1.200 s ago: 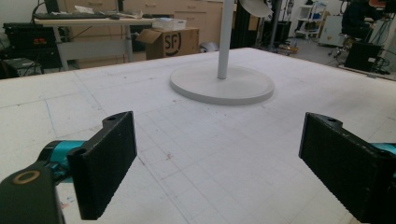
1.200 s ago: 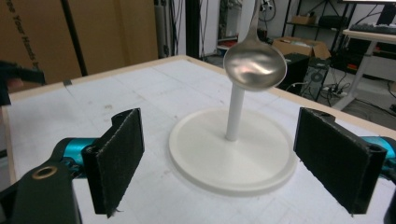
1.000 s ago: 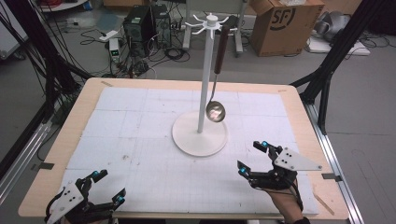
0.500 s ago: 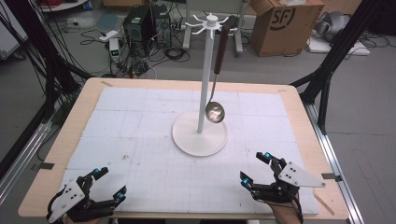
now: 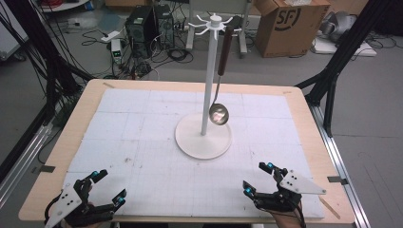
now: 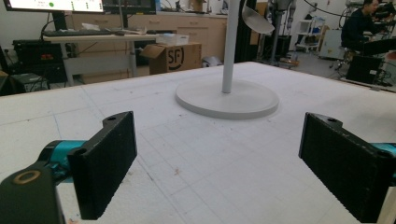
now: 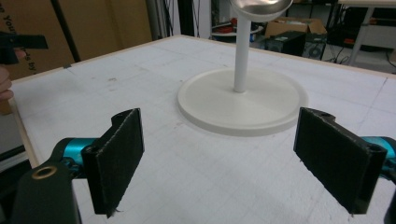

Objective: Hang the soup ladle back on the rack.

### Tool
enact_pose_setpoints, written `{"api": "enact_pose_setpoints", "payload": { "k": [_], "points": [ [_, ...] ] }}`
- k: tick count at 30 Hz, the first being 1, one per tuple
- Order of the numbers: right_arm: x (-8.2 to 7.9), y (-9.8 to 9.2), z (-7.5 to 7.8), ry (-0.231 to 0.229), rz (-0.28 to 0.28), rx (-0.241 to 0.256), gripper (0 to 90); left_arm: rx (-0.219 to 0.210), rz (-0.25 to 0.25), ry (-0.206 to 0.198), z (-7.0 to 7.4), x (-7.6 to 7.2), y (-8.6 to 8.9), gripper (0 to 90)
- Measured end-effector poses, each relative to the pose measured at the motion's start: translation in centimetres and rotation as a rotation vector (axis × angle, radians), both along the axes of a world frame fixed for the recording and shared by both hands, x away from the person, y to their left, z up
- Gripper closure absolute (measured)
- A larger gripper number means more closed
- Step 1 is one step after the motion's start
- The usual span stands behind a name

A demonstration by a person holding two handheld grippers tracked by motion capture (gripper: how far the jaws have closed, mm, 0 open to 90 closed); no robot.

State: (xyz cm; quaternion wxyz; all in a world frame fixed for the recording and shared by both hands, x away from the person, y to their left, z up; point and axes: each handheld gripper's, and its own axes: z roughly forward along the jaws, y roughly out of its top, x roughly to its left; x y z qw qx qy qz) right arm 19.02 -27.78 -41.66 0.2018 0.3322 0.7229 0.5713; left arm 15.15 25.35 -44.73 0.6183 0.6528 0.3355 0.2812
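Since the earlier frames, both grippers have been drawn back toward the near edge of the worktop [image 5: 62,142]; the right one has moved most and now lies lower and closer to that edge. Stand and ladle are unchanged.

High view: the left gripper [image 5: 107,186] is seen at the near left corner, the right gripper [image 5: 259,179] at the near right. Both sets of fingers are spread wide, and nothing is held in either. The white stand [image 5: 204,137] is placed near the middle of the white gridded mat, well apart from both grippers. The ladle [image 5: 219,113] is hung by its dark handle from a hook at the top of the stand, with its bowl beside the pole, above the round base.

Left gripper view: the two black fingers [image 6: 105,163] are held far apart, with bare mat between them. The round base of the stand [image 6: 227,98] is seen ahead, and the ladle bowl [image 6: 257,19] at the top edge, beside the pole.

Right gripper view: the fingers [image 7: 116,158] are likewise wide open and empty. The stand base [image 7: 243,100] lies ahead between them, with the ladle bowl [image 7: 259,8] above it at the top edge. Part of a hand [image 7: 5,88] is visible at the far left.
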Motion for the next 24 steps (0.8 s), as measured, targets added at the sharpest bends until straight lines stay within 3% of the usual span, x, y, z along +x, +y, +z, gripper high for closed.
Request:
{"api": "enact_pose_setpoints", "payload": {
  "k": [6, 24],
  "points": [
    [0.07, 0.31, -0.88, 0.031, 0.007, -0.013, 14.9, 0.004, -0.001, -0.007, 0.01, -0.13, -0.02, 11.8],
    [0.2, 0.25, -1.04, 0.027, -0.006, -0.004, 14.9, 0.016, -0.016, 0.0, -0.19, -0.32, -0.34, 11.8]
  ]
}}
